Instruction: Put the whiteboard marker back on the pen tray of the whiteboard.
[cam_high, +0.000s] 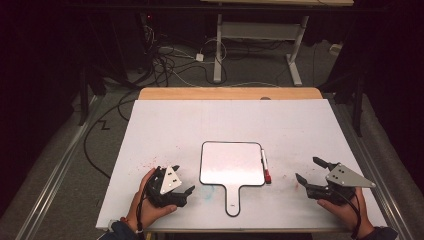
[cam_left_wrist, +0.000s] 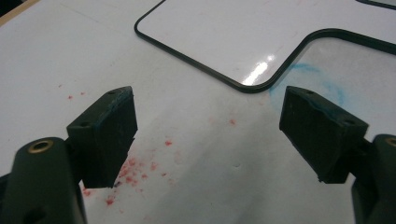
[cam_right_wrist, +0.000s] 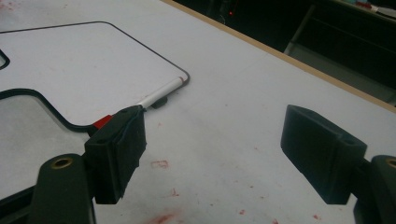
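Both grippers are sitting wide open and empty, left gripper (cam_high: 186, 190) left of the whiteboard (cam_high: 231, 163), right gripper (cam_high: 310, 174) right of it, marker (cam_high: 264, 165) lying against the board's right edge, board looking blank, so writing seemingly still pending.

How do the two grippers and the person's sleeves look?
Both the left gripper and the right gripper are black, each with two blocky jaws, a grey three-cornered plate with small holes on top, and a thin black cable. Brass-coloured rivets sit at the jaw bases. Dark sleeves cover the wrists.
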